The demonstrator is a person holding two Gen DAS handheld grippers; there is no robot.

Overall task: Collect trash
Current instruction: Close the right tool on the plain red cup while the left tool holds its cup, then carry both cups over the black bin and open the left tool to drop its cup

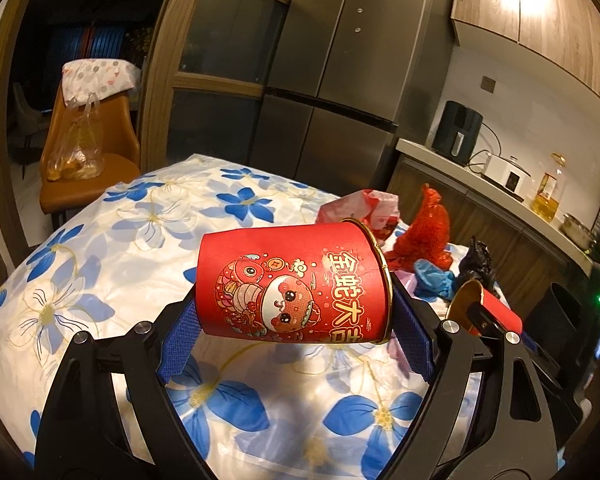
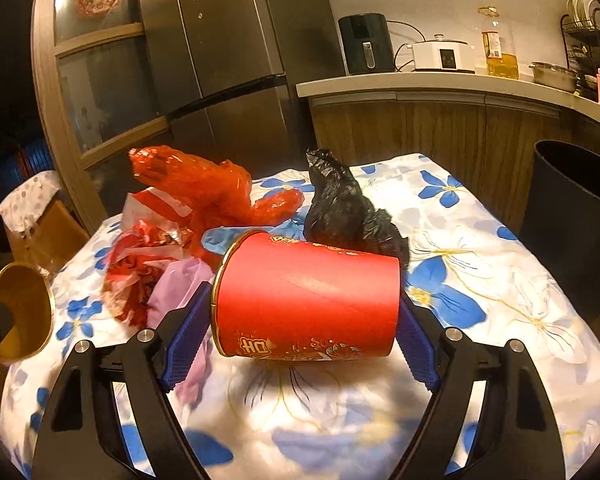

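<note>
A red paper cup (image 1: 292,284) with a cartoon print and a gold rim lies sideways between the blue pads of my left gripper (image 1: 296,324), which is shut on its rim and base above the floral tablecloth (image 1: 140,248). My right gripper (image 2: 304,344) is shut the same way on a second red cup (image 2: 306,300), also sideways, with its gold rim to the left. Each cup shows in the other view: the second red cup (image 1: 500,314) at right, and the gold inside of the left one (image 2: 24,316) at the left edge.
A trash pile lies behind the cups: a red plastic bag (image 2: 212,188), a black bag (image 2: 348,208), a blue glove (image 1: 432,276), a pink bag (image 2: 180,280) and red-white wrappers (image 2: 140,272). A black bin (image 2: 572,220) stands right of the table. A chair (image 1: 88,160) holds a bag.
</note>
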